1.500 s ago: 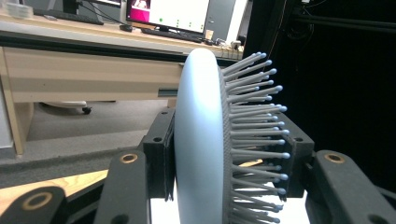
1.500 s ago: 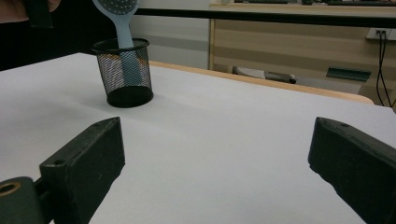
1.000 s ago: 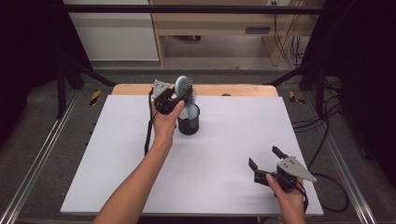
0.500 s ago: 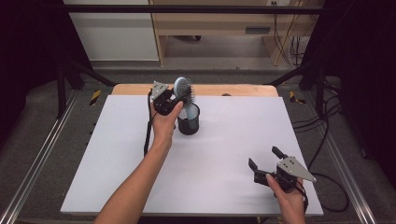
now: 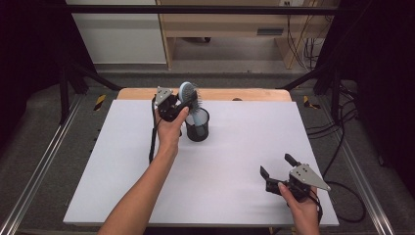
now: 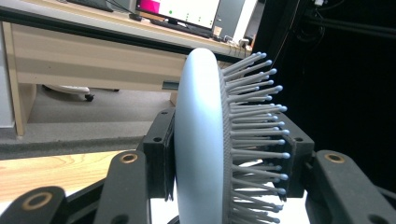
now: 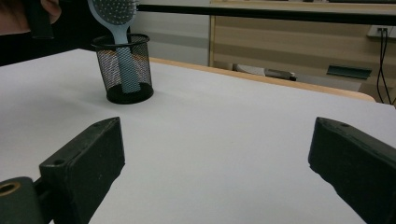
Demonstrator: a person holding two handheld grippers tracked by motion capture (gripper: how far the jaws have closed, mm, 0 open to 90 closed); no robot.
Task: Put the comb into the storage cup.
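A pale blue hairbrush (image 5: 190, 99) stands with its handle down in a black mesh cup (image 5: 197, 126) near the table's far edge. My left gripper (image 5: 182, 103) is shut on the brush head, one pad on its smooth back and one on the bristles (image 6: 252, 135). In the right gripper view the brush (image 7: 119, 28) leans in the cup (image 7: 123, 74), handle resting on the cup's bottom. My right gripper (image 5: 278, 165) stands open near the front right corner of the white table (image 5: 235, 147), nothing between its fingers (image 7: 88, 168).
A wooden strip (image 5: 230, 94) runs along the table's far edge. Cables (image 5: 337, 142) trail off the right side. A wooden desk (image 5: 230, 29) stands beyond the table, and metal rails (image 5: 39, 171) flank it on the left.
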